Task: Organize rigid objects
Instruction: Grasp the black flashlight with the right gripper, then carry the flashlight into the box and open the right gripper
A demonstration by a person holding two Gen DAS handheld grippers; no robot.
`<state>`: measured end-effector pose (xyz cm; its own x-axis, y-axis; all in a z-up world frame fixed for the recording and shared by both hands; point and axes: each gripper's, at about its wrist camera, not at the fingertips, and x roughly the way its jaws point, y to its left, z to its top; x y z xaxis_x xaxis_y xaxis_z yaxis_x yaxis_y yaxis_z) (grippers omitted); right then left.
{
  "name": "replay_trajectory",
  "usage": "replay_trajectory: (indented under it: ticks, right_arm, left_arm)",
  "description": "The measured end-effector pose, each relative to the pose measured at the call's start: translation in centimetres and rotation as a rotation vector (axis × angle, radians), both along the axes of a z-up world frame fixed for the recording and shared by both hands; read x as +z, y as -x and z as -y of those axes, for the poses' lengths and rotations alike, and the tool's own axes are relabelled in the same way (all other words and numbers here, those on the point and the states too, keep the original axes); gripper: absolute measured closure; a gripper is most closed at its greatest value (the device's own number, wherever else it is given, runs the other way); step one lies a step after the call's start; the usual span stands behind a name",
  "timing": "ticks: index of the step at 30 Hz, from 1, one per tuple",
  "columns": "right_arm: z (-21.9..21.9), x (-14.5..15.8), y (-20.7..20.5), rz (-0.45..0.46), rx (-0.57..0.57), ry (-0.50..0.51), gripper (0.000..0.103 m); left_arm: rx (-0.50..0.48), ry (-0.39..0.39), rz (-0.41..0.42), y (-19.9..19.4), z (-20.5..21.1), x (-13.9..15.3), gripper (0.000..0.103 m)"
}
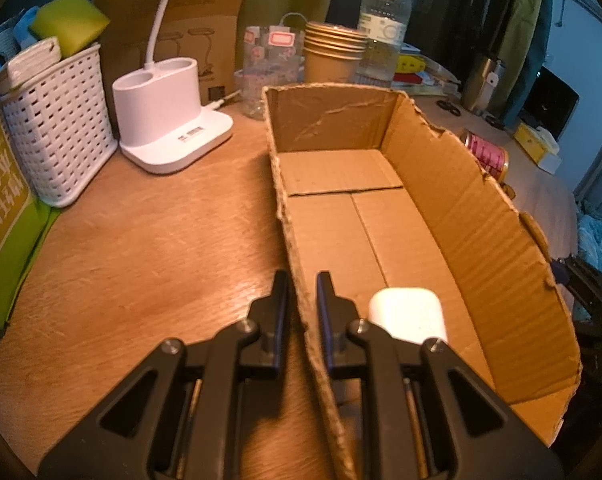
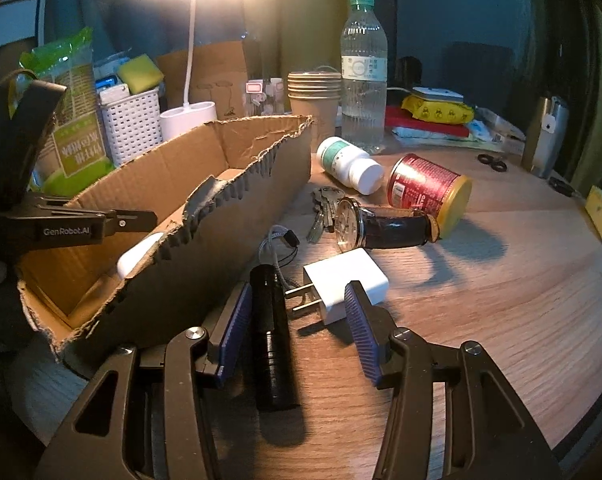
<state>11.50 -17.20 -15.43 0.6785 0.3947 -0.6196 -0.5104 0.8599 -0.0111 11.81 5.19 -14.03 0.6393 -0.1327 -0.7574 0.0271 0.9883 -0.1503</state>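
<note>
An open cardboard box [image 1: 481,216] lies on the wooden table with a white rounded case [image 1: 409,312] inside near its front end. My left gripper [image 1: 303,276] is shut on the box's left wall, one finger on each side. In the right wrist view a black flashlight [image 2: 271,332] lies on the table beside the box [image 2: 221,248]. My right gripper [image 2: 297,286] is open around the flashlight; its right pad stands well clear of it. A white plug charger [image 2: 345,280], a watch [image 2: 381,220], keys [image 2: 323,208], a white pill bottle [image 2: 349,164] and a red can [image 2: 425,188] lie beyond.
A water bottle [image 2: 363,76], stacked paper cups [image 2: 313,96], a white lamp base [image 1: 169,120], a white basket [image 1: 57,128] and a green package [image 1: 1,208] crowd the table's back and left. Bare tabletop [image 2: 501,320] lies to the right of the charger.
</note>
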Motion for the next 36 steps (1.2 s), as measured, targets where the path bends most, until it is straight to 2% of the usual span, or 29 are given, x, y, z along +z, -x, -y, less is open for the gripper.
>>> replay_trajectory:
  ticks: [6,12,15,18,20,24,36]
  right_arm:
    - [-0.1,-0.1,-0.5,-0.006,-0.025,0.018,0.052]
    - [-0.9,-0.3,-0.5,-0.007,-0.025,0.080,0.052]
    - [-1.0,-0.4,-0.4,-0.024,-0.003,0.062,0.052]
    - [-1.8,-1.1,-0.4,-0.024,0.002,0.123,0.060]
    - [-2.2,-1.4,-0.1,-0.025,0.017,0.147,0.069]
    - [-2.2,-1.5,0.2,-0.023,0.022,0.146,0.081]
    - [-1.2,-0.3,0.6,0.000,0.002,0.094,0.082]
  left_arm:
    - [-0.006,0.018,-0.002,0.0,-0.2,-0.1,0.088]
    - [-0.002,0.046,-0.006,-0.1,-0.7,-0.1,0.088]
    - [0.007,0.050,0.000,0.1,-0.7,-0.1,0.088]
    - [0.005,0.046,0.002,0.1,-0.6,0.0,0.088]
    - [0.009,0.046,0.003,0.1,-0.7,0.0,0.088]
    - [0.012,0.048,0.007,0.3,-0.8,0.0,0.088]
    - [0.018,0.042,0.015,0.5,-0.8,0.2,0.088]
